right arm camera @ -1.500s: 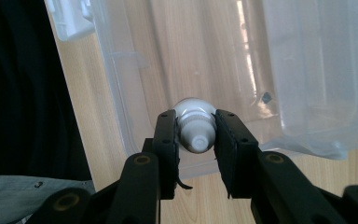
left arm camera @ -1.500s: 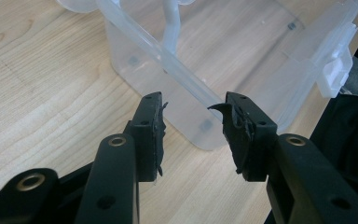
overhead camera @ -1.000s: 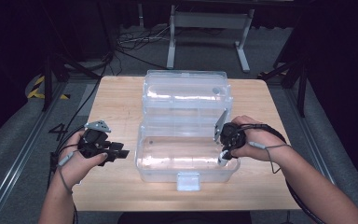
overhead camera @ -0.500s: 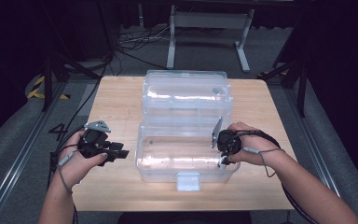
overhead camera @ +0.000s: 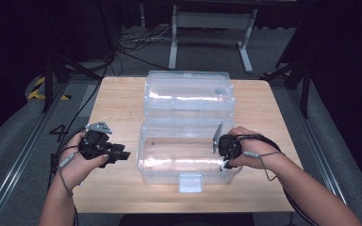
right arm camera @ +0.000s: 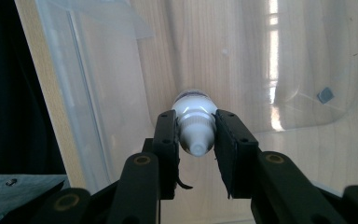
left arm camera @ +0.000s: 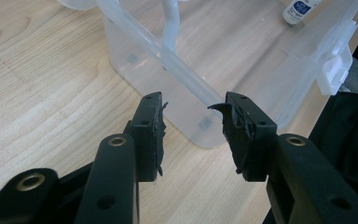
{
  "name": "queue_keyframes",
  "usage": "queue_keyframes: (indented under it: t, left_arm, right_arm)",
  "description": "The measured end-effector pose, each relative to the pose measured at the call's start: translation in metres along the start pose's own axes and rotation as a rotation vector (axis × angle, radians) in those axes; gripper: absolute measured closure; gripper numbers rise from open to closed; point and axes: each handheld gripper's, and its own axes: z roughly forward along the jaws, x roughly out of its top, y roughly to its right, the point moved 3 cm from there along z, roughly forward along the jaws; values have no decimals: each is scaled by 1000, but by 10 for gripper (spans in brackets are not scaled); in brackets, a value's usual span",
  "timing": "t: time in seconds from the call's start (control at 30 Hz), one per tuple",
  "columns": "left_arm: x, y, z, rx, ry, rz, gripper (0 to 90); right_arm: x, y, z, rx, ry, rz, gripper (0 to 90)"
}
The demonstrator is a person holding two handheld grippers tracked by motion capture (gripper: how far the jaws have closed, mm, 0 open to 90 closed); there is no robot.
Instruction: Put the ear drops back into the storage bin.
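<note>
1. Bottle (right arm camera: 193, 125) sits clamped between the pads of the right gripper (right arm camera: 195, 135), its white nozzle pointing back toward that gripper's camera and its long axis running along the jaws, away from the hand.

2. Seen from the high view, the right gripper (overhead camera: 225, 153) is inside the near right end of the clear plastic box (overhead camera: 169, 165), which lies open on the wooden table (overhead camera: 118, 101) with its lid (overhead camera: 188, 94) folded to the far side.

3. Under the bottle, the box's clear floor and the table's wood grain beneath it show through; I judge the bottle to be low over that floor, but I cannot tell whether it touches.

4. So the coming move likely turns on that axis: set down as held, the bottle would stand on its base near the right wall.

5. The left gripper (left arm camera: 193, 133) hangs outside the box at its near left corner, jaws apart and empty, aimed at the left end wall.

6. The right hand (overhead camera: 250, 150) is plainly the nearer one; the left hand (overhead camera: 82, 162) is well apart from the bottle (left arm camera: 299, 9).
</note>
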Motion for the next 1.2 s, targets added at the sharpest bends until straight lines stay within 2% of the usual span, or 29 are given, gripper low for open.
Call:
queue_keyframes:
  t: [0.23, 0.43, 0.63, 0.7, 0.87, 1.03, 1.2]
  left_arm:
    - [0, 0, 1, 0, -7, -4, 584]
    - [0, 0, 1, 0, -6, -4, 584]
    - [0, 0, 1, 0, -9, -1, 576]
    - [0, 0, 1, 0, -8, -1, 576]
    - [0, 0, 2, 0, -7, -5, 574]
    - [1, -1, 2, 5, 0, -2, 554]
    - [1, -2, 2, 6, 4, -9, 540]
  right_arm:
    - [0, -1, 4, 10, -20, -2, 716]
    - [1, 0, 4, 11, -13, -4, 711]
    - [-1, -1, -1, 7, -6, 2, 649]
    - [-2, -1, -5, -1, 24, 9, 635]
    - [-4, -3, -21, -22, 60, 20, 623]
    - [-4, -9, -34, -24, 100, 18, 611]
    - [0, -18, -39, -10, 118, 11, 609]
